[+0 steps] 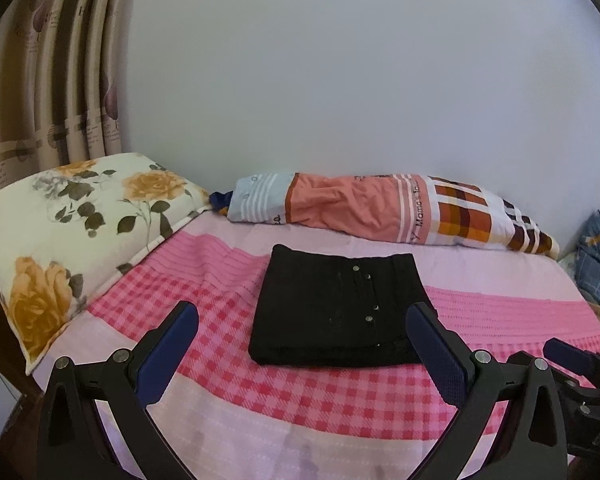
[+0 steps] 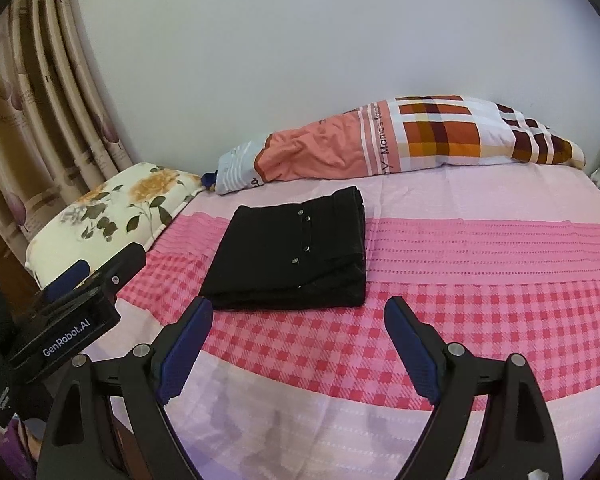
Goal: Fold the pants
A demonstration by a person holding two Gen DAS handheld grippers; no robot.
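On a bed point(image 1: 500, 304) spread with a pink checked and striped cover, black pants point(image 1: 336, 312) lie folded into a compact rectangle near the middle, small metal studs showing on the top layer. Toward the near edge, the left gripper point(image 1: 300, 332) hovers over the cover with its blue-padded jaws spread wide and nothing between them, the folded pants just beyond its fingertips. Beside it, the right gripper point(image 2: 299, 322) likewise stands apart and empty, clear of the cloth. Along the far edge, against a pale wall point(image 1: 340, 80), rests a long bolster point(image 1: 380, 208) in salmon and orange plaid. At the far left corner sits a floral pillow point(image 1: 80, 220), with a striped curtain point(image 1: 52, 80) hanging behind it.
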